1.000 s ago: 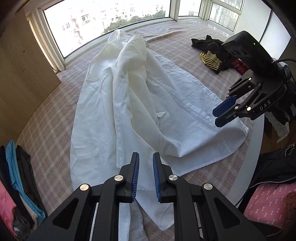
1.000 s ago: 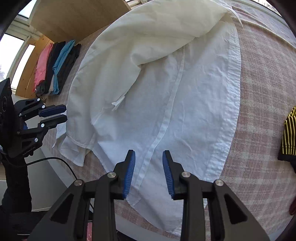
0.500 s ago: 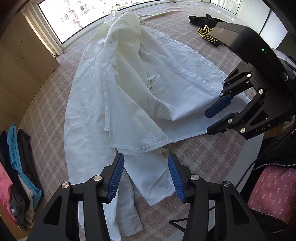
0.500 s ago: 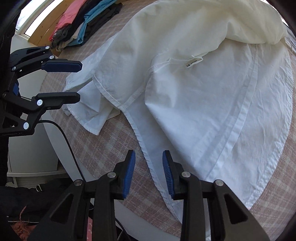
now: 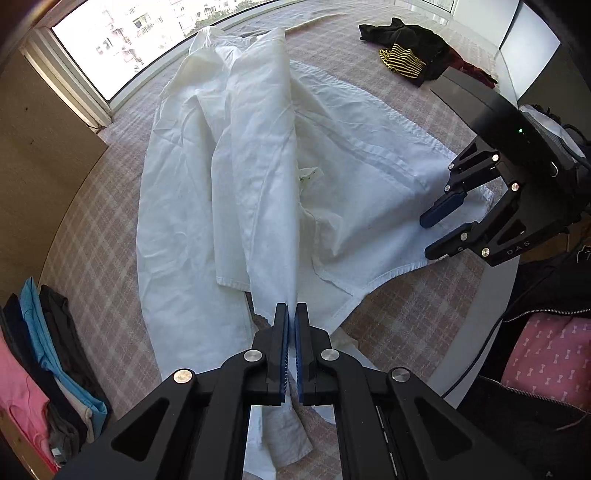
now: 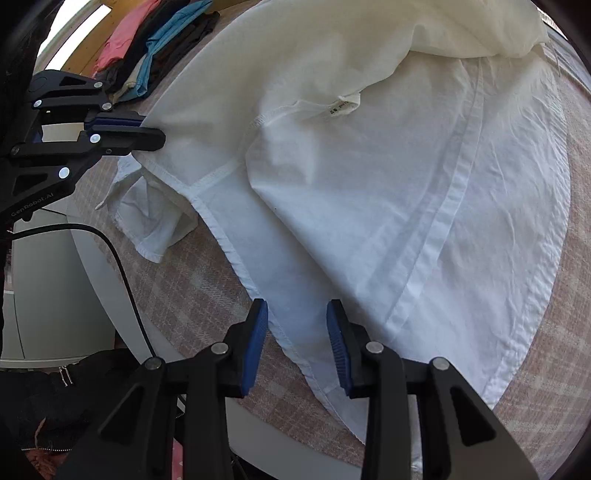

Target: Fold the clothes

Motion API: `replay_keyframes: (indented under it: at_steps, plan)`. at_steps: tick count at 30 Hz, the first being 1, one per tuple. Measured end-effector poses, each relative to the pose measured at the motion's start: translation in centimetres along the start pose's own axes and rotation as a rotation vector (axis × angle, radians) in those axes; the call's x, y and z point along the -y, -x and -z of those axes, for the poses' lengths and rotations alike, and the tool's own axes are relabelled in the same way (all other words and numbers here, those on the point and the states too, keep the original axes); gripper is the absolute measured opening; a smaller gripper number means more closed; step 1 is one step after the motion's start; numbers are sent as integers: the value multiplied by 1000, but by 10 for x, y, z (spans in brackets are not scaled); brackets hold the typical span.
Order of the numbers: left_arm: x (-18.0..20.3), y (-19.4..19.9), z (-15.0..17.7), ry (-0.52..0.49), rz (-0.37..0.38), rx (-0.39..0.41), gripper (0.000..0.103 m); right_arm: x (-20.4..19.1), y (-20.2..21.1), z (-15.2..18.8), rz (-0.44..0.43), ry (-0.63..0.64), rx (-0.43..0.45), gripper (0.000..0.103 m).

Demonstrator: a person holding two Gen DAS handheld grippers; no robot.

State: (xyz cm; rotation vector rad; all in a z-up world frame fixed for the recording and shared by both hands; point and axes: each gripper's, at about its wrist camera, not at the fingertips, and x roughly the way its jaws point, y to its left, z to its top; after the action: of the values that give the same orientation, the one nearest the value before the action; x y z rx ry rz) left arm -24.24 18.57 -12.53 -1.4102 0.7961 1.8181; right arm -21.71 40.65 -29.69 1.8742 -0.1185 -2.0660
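Left wrist view, nearest item: left gripper [image 5: 291,314], black body with blue pads, jaws closed tight on a bunched fold of the white shirt [image 5: 258,177], the cloth running taut up and away from the pads. Shirt: crumpled, partly opened out, lying along the pink checked tablecloth [image 5: 110,229] with its hem toward the near edge and its collar end toward the window [image 5: 129,33]. Beside the shirt hem, on the camera's right: right gripper [image 5: 439,236], tilted down over the hem corner. Left of the shirt, at the cloth's edge: row of folded clothes [image 5: 37,362], pink, blue, dark and grey. Beyond the shirt, far right: black garment heap with a yellow striped piece [image 5: 402,59]. Right wrist view, nearest item: right gripper [image 6: 297,332], jaws parted and opening slightly, the stitched shirt hem [image 6: 295,347] passing between the pads, neither pad seen pressing it. Shirt body [image 6: 369,184]: spread beyond the fingers, placket strip running down its right side, small label near the armhole seam. Left of the shirt: left gripper [image 6: 147,129], clamped on a fold, a loose cuff [image 6: 147,218] hanging below it. Beyond the shirt, upper left: the folded clothes [image 6: 155,40].
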Motion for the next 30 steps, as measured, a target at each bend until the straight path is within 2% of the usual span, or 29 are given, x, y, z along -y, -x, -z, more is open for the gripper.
replay_keyframes:
  at_steps: [3, 7, 10, 12, 13, 14, 16, 20, 22, 24, 27, 29, 30]
  plan:
    - [6, 0, 4, -12, -13, -19, 3, -1, 4, 2, -42, 3, 10, 33]
    - [24, -2, 7, -46, 6, -26, 6, 1, 23, -9, -140, -33, 99, 33]
    - [27, 0, 10, -30, 33, -16, 13, 10, 20, -24, -46, -51, 139, 33]
    - [20, 13, 17, 7, 42, 21, 26, 12, 9, -28, -33, -34, 59, 34]
    - [13, 20, 22, 31, 39, 42, 40, 11, 13, -24, -34, -9, 66, 35]
    - [3, 26, 26, 63, 26, 61, 43, 10, 17, -20, -36, 1, 41, 35]
    - [-21, 29, 33, 145, 6, 85, 42, 10, 27, -13, -38, 14, 12, 35]
    - [-58, 10, 33, 273, 18, 89, 43, 30, 74, -28, -19, -61, 137, 36]
    - [-62, -9, 24, 287, 28, 81, 44, 40, 92, -49, 46, -86, 206, 36]
    - [-62, -24, 10, 288, 41, 83, 44, 33, 101, -82, 123, -80, 244, 38]
    - [-61, -45, -10, 271, 38, 68, 44, 43, 109, -113, 136, -99, 231, 38]
    - [-56, -57, -18, 236, 34, 44, 38, 55, 113, -119, 130, -107, 202, 38]
    - [-53, -60, -19, 219, 40, 34, 30, 60, 115, -119, 136, -103, 194, 38]
